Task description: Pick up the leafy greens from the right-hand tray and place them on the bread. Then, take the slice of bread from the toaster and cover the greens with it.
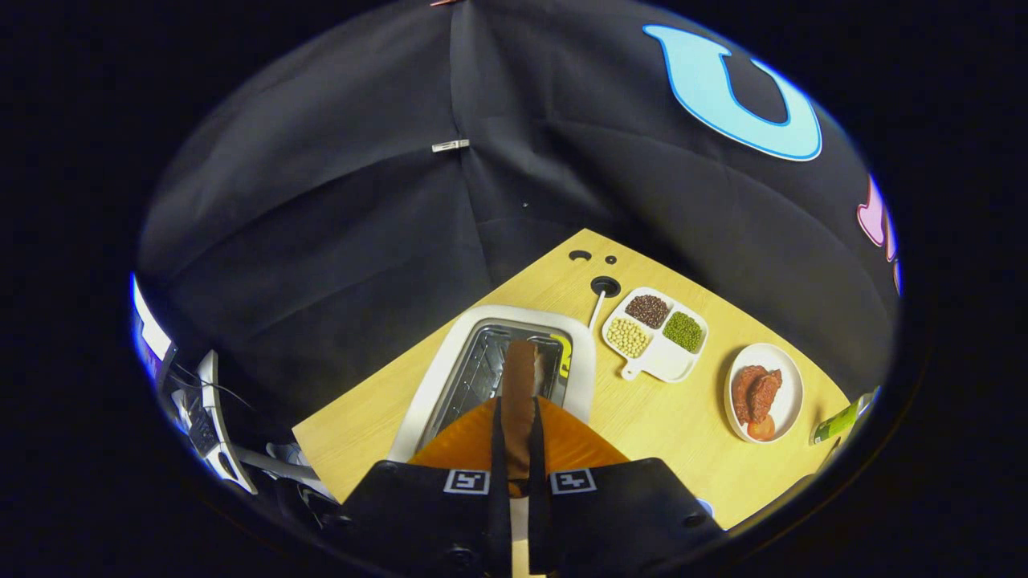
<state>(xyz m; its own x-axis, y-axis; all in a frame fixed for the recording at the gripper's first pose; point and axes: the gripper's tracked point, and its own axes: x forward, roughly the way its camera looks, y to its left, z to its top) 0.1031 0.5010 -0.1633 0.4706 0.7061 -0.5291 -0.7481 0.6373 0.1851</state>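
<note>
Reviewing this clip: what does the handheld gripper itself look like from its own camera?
The gripper has a bulky matte-black body and two thin black fingers running forward side by side. Each side carries a square black-and-white fiducial marker near the finger's base. Orange parts flank the fingers.

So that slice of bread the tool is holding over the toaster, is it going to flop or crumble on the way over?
The bread slice stands edge-up between the tool fingers without sagging, so it is probably fairly stiff. Its brown crust suggests toasting, so hard squeezing might crumble it. It looks thin and likely light; just above the toaster, an edge could catch the slot.
</note>
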